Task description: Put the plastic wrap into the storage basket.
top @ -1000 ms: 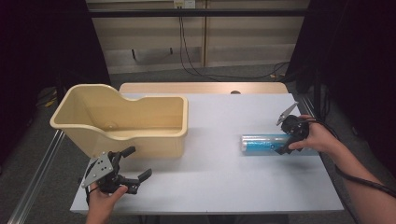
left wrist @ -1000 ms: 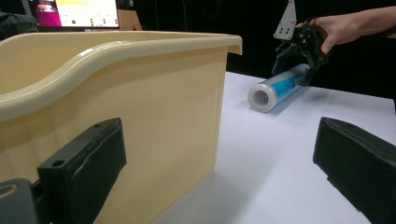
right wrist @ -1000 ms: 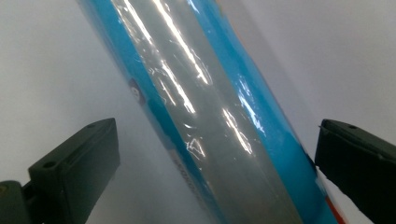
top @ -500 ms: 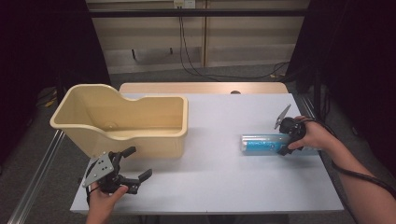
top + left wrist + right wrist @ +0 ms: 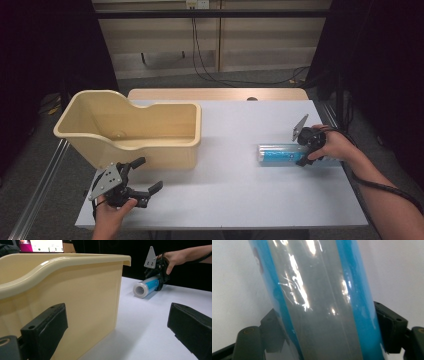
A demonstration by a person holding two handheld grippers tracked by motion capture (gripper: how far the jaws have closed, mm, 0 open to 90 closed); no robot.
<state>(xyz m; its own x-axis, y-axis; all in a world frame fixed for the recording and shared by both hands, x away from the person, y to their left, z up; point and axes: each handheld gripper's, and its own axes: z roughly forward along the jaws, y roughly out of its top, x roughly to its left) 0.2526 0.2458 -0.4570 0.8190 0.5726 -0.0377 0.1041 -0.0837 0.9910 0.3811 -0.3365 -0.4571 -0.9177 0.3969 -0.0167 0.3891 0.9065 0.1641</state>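
While left tool idles, right tool straddles the roll.
Left tool [image 5: 134, 186] sits jaws spread at the surface's near-left corner, beside the cream bin [image 5: 150, 150]. Blue roll [image 5: 280, 153] lies near the right edge, long axis running left-right; right tool [image 5: 306, 149] has its jaws around the roll's right end, apparently touching, hand reaching in from the right.

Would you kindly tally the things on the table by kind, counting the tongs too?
Cream plastic tub: 1
Blue-and-clear roll: 1
Tongs: 2, left tongs and right tongs
Total: 4
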